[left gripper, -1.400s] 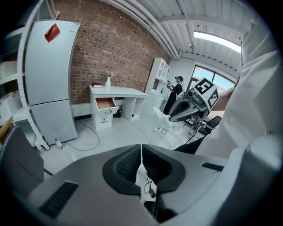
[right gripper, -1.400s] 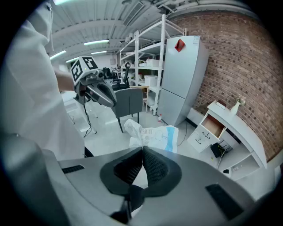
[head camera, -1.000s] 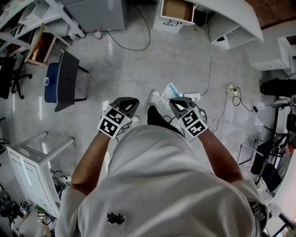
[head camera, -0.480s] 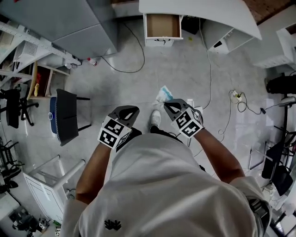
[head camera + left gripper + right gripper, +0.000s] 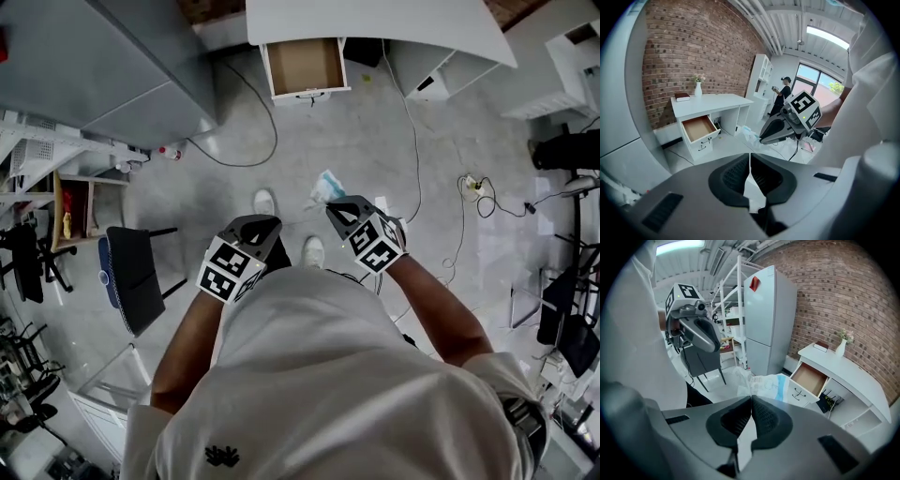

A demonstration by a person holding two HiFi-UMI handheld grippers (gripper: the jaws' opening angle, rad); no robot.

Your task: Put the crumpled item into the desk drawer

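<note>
Grey fridge (image 5: 103, 56) at left, pale floor (image 5: 356, 131): the left gripper (image 5: 265, 225), jaws pressed together and empty, faces the white desk's (image 5: 375, 19) 1 open drawer (image 5: 304, 66). The right gripper (image 5: 334, 210) pinches the crumpled item (image 5: 325, 186). Only the gripper views show the brick wall (image 5: 693, 51).

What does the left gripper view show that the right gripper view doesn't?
Only the left gripper view shows the right gripper from outside, plus a person standing by the window. Only the right gripper view shows the left gripper from outside, a black chair and an open rack. Both show the brick wall, the white desk with its open drawer and vase, and the crumpled item pinched at the right gripper's tips.
</note>
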